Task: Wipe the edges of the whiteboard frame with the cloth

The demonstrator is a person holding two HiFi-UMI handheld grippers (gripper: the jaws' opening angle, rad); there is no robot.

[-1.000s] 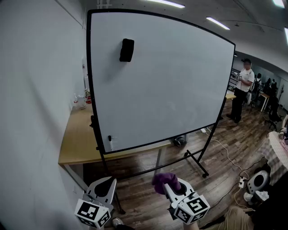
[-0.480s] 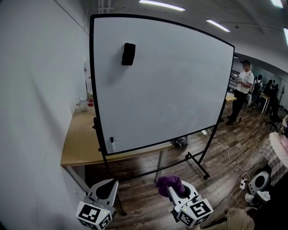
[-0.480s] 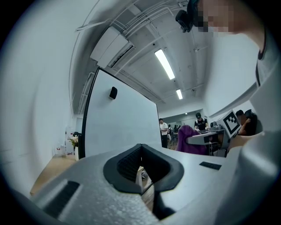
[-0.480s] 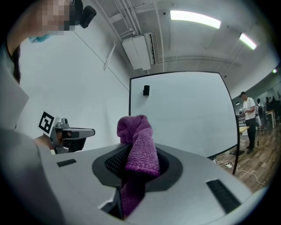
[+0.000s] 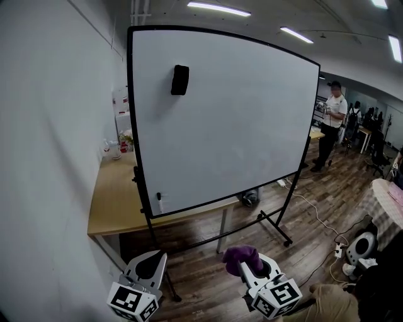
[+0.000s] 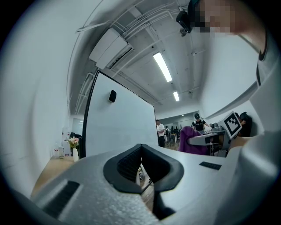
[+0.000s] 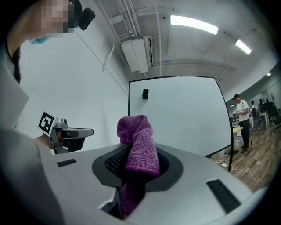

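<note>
- Wood-plank floor (image 5: 208, 267) underfoot, plain white wall (image 5: 56, 126) on the left, strip lights (image 5: 217, 9) on the ceiling overhead.
- Front and centre stands the big white whiteboard (image 5: 239, 132), upright on a black wheeled stand (image 5: 274, 226).
- Its thin black frame (image 5: 135, 126) runs all the way round; the left edge and top edge are in clear sight.
- A small black rectangular eraser (image 5: 180, 80) sticks to the board high on the left, and a small dark marker-like piece (image 5: 158, 200) sits near the lower left corner.
- Behind the board, a light wooden table (image 5: 113, 201) lies against the wall, with bottles and a bunch of flowers (image 5: 128, 137) at its far end.
- Far right, a person in a white shirt and dark cap (image 5: 329, 126) stands well back from the board.
- Down low on the left, the left gripper (image 5: 151, 256): jaws pressed together, nothing between them.
- Beside it, the right gripper (image 5: 247, 270) has its jaws clamped on the fuzzy purple cloth (image 5: 239, 255), which bunches up above the tips.
- The cloth is well apart from the frame, touching no edge of it; both grippers hang low over the floor, facing the board.
- A white cable (image 5: 315, 214) trails across the floor at the right.
</note>
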